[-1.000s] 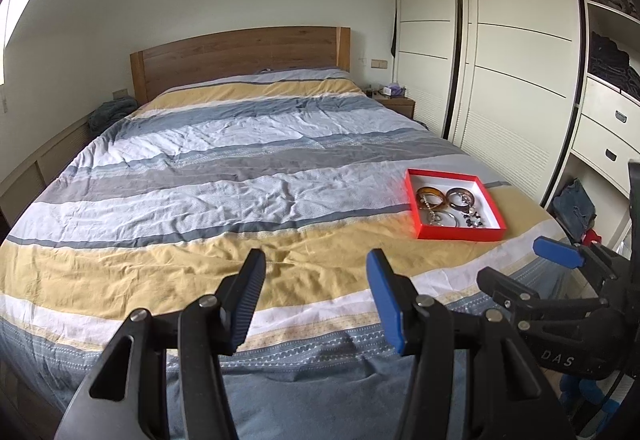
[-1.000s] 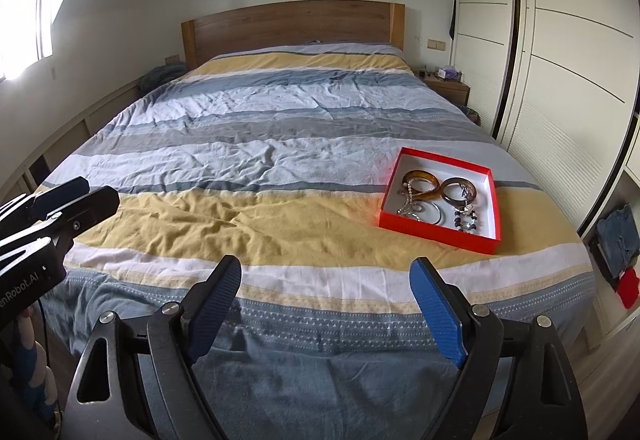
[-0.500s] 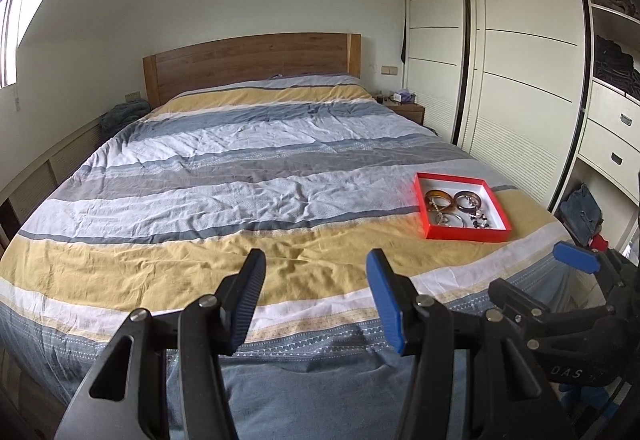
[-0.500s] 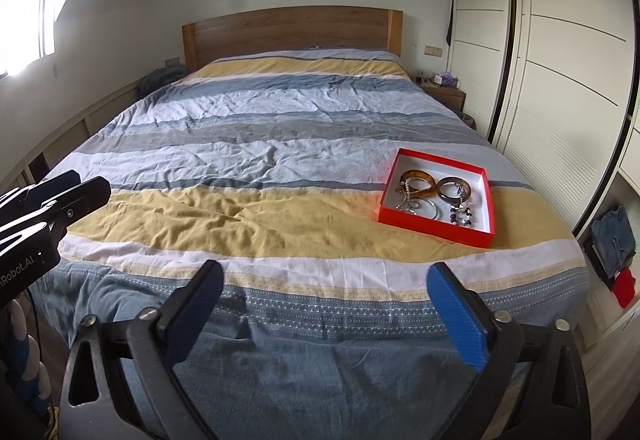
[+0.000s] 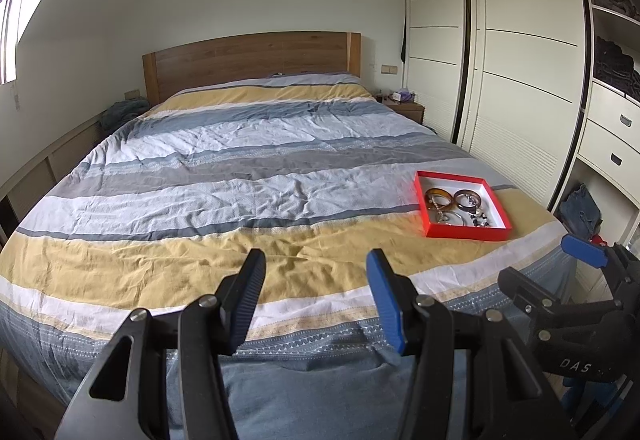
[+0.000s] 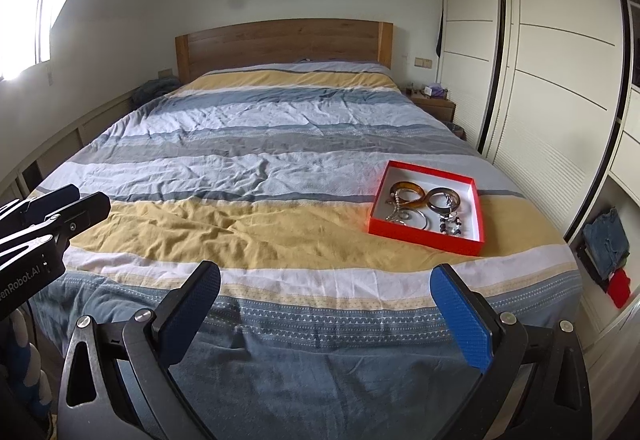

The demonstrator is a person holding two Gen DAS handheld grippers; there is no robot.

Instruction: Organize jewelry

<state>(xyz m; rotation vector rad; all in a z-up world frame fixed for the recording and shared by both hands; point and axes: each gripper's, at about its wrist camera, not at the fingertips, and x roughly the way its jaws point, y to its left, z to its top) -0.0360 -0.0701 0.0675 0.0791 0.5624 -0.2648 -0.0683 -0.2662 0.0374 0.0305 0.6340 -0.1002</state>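
A red tray (image 5: 466, 233) (image 6: 424, 241) lies on the right side of the bed's yellow stripe. It holds an amber bangle (image 6: 408, 187), a dark bangle (image 6: 444, 193), a beaded bracelet (image 6: 451, 227) and silvery pieces. My left gripper (image 5: 316, 268) hovers over the foot of the bed, left of the tray and short of it, open with nothing between its blue pads. My right gripper (image 6: 326, 280) is open very wide, empty, and also short of the tray. Each gripper shows at the edge of the other's view: the right gripper (image 5: 582, 254) and the left gripper (image 6: 68, 206).
The striped duvet (image 5: 240, 176) covers a wide bed with a wooden headboard (image 5: 252, 60). White sliding wardrobe doors (image 6: 560, 88) line the right wall, with folded clothes (image 6: 604, 240) on the floor beside them. A bedside table (image 5: 404, 108) stands in the far right corner.
The right gripper's jaws have spread noticeably wider. The left gripper's jaws keep the same gap. Both views have barely shifted and the tray has not moved.
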